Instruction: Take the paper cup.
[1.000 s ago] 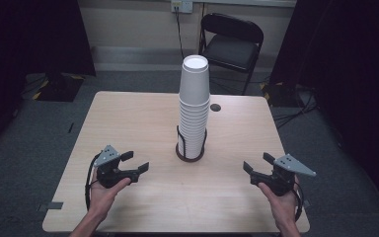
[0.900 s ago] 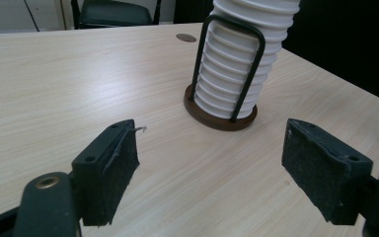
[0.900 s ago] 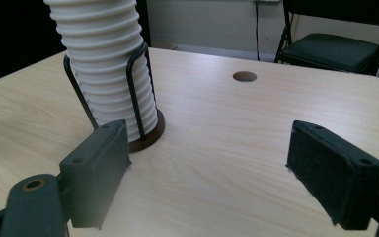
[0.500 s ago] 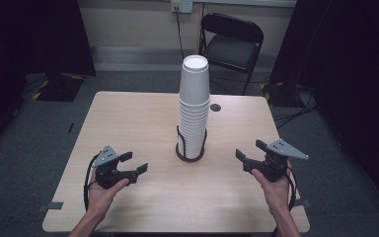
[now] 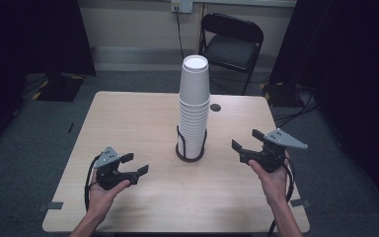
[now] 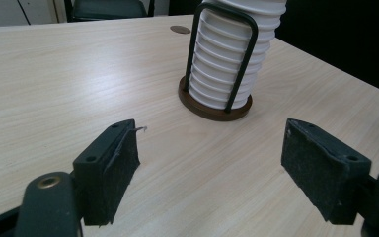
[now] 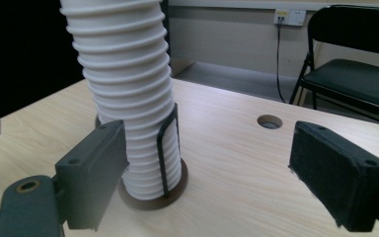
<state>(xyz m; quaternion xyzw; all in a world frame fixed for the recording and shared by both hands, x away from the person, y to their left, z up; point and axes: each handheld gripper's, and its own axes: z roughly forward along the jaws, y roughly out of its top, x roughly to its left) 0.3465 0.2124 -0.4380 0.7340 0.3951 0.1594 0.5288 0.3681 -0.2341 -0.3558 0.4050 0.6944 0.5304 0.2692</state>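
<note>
white cup stack (image 5: pixel 194 106) faces raised right gripper (image 5: pixel 246 143), jaws apart.

Light wooden table (image 5: pixel 143 118), mid-frame, small round hole (image 5: pixel 215 107) near its far edge. At centre, a round brown holder (image 5: pixel 189 154) carries a tall stack of white cups (image 5: pixel 194 111).

Open hand-held gripper (image 7: pixel 207 173) empty, cup stack (image 7: pixel 128 94) beyond, in holder (image 7: pixel 168 148).
</note>
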